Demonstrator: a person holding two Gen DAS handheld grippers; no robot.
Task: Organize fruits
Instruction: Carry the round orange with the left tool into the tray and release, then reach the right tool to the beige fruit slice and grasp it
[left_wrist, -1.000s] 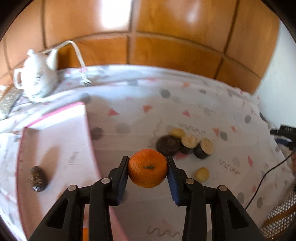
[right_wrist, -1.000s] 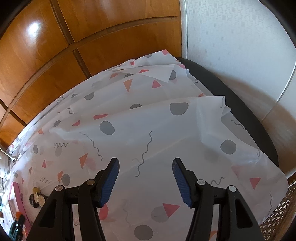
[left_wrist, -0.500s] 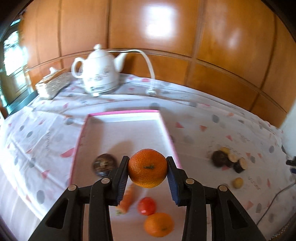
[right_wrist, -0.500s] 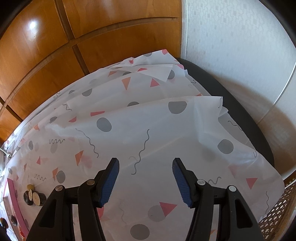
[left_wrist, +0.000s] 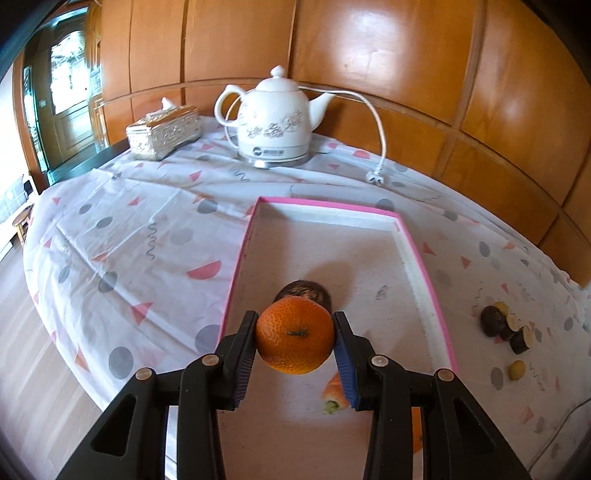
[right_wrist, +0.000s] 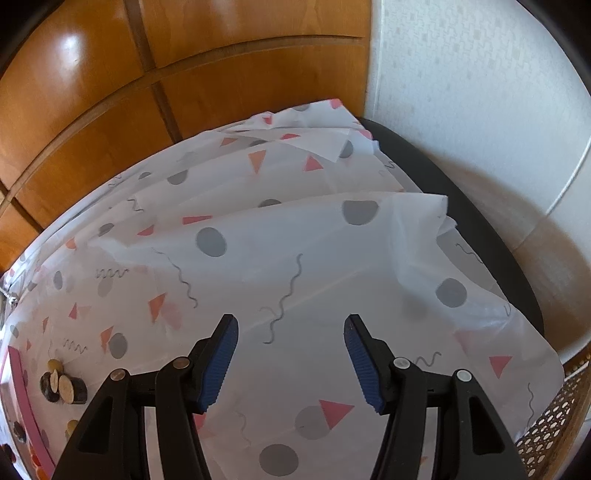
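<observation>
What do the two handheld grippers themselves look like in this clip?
Both match: the left gripper and right gripper have black plastic frames with triangular cut-outs, silver pivot pins, and two fingers faced with ribbed blue pads. No cables, markings, hands or sleeves show.

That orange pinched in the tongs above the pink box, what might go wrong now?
1. The orange is round and held only at its sides by the left tongs; it might slip out.
2. Released here, it would likely land on the dark fruit or carrot lying in the pink box, or roll.
</observation>
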